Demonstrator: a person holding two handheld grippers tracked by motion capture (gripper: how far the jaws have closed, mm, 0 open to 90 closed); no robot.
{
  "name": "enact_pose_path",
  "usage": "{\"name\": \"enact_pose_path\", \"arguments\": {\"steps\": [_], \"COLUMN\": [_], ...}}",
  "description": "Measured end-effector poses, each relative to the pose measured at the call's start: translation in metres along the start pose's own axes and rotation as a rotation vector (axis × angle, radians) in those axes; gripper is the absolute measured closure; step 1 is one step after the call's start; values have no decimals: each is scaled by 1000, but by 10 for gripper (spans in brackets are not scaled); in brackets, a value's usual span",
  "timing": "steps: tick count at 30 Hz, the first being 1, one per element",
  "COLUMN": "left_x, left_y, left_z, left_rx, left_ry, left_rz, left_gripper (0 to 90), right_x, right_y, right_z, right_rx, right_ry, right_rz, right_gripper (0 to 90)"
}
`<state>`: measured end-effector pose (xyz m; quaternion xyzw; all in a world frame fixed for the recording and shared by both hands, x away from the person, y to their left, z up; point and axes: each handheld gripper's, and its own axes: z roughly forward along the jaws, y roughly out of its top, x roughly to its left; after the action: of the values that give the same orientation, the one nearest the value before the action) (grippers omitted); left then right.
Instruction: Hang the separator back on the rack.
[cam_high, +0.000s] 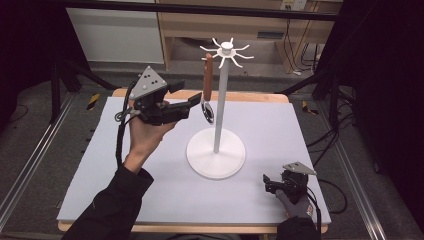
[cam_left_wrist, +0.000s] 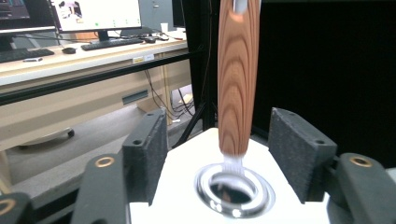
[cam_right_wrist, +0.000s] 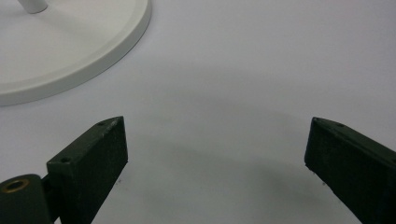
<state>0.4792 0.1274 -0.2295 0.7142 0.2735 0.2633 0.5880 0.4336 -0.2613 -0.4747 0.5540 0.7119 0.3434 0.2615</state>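
Utensil: a wooden-handled tool (cam_high: 207, 80) is being seen hanging from one arm of the white rack (cam_high: 216, 150), its metal ring end (cam_left_wrist: 235, 190) lowermost.
Rack: it is being carried by the grey tabletop (cam_high: 280, 130), base near the middle.
Left gripper (cam_high: 192, 102): its jaws are being held apart on either side of the handle's lower end; neither pad (cam_left_wrist: 149, 149) is being pressed against the wood.
Right gripper (cam_high: 272, 181): it is being rested low over the tabletop, near the rack's base (cam_right_wrist: 70, 51), its jaws spread wide with nothing between them.
Handling: the tool is being judged light and stiff; the varnished handle is likely being made slippery by its finish, and a free-hanging piece is likely to swing when nudged.
Grasp site: the lower handle, just above the metal neck, is being judged the best hold.
Obscured: the handle's top is being cut off in the left gripper view; the hook contact is too small to be made out in the high view; the ring end is being blurred.
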Motion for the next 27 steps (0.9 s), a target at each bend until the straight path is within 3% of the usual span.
{"name": "enact_pose_path", "arguments": {"steps": [1,2,9,15,16,20,25,26,27], "left_x": [0,1,10,20,20,29,38,38,41], "left_y": [-8,-12,-38,-77,-77,-107,-136,-136,-148], "left_z": [-6,-8,-19,-29,-29,-34,-41,-41,-44], "left_rx": [15,18,47,119,119,201,272,272,290], "left_ry": [-15,-14,15,43,43,64,84,84,99], "left_rz": [-19,-13,4,-17,-17,-31,-52,-52,-60], "left_gripper": [349,343,285,252,250,226,227,228,229], "right_x": [0,0,0,-1,-1,-1,-2,-2,-2], "right_y": [0,0,-1,-1,-1,-1,-1,-2,-2], "right_z": [0,0,1,1,1,0,1,1,1], "right_rx": [0,1,0,3,3,3,10,10,11], "right_ry": [-1,-1,-8,-14,-14,-13,-16,-17,-19], "right_rz": [0,0,-1,0,0,3,-1,0,1], "right_gripper": [63,63,61,60,60,59,59,58,59]}}
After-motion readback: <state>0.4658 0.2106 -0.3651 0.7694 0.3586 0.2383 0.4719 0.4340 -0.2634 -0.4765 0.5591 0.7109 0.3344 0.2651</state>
